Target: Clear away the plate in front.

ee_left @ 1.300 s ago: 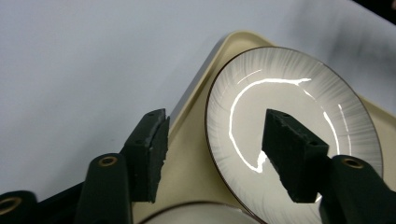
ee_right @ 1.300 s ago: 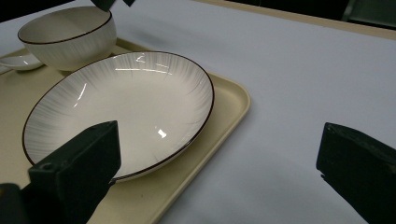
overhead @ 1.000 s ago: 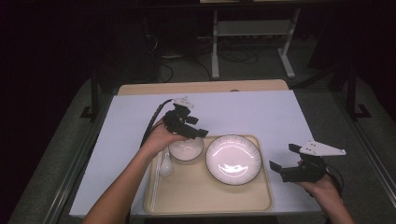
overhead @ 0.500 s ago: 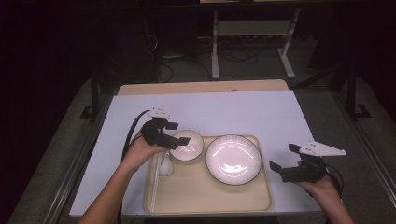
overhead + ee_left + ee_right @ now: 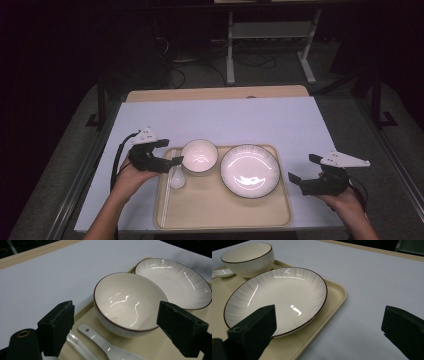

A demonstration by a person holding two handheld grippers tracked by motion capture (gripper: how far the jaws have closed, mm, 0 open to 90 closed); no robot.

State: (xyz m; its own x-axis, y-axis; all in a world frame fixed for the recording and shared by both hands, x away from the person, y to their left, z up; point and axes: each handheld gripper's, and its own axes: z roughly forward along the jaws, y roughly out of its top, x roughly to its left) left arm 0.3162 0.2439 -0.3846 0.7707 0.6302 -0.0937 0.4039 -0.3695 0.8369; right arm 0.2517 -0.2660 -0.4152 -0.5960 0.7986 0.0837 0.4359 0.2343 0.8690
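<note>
- My left gripper (image 5: pixel 170 161) sits at the tray's left edge, jaws wide, just been opening, nothing clamped between the pads.
- Left gripper view: spoon (image 5: pixel 110 348) lies on the tray just below and between my left fingers (image 5: pixel 57 327), handle end closest to the left-hand pad, not touched.
- Bowl (image 5: pixel 128 303) stands upright just past those fingertips, framed between the two pads but clear of both; dark rim, nothing inside.
- My right gripper (image 5: pixel 306 172) hangs off the tray's right side over the white table cover (image 5: pixel 250 120), jaws wide, nothing in them.
- Right gripper view: plate (image 5: pixel 277 298) lies flat just ahead of my left-hand finger (image 5: pixel 253 331); the other finger is over bare cover.
- Tray (image 5: pixel 220 212) beige, carries spoon, bowl, plate in a row; bowl beside plate, whether rims touch I can't tell.
- Farthest: bare wooden table edge (image 5: pixel 215 93) beyond the cover.
</note>
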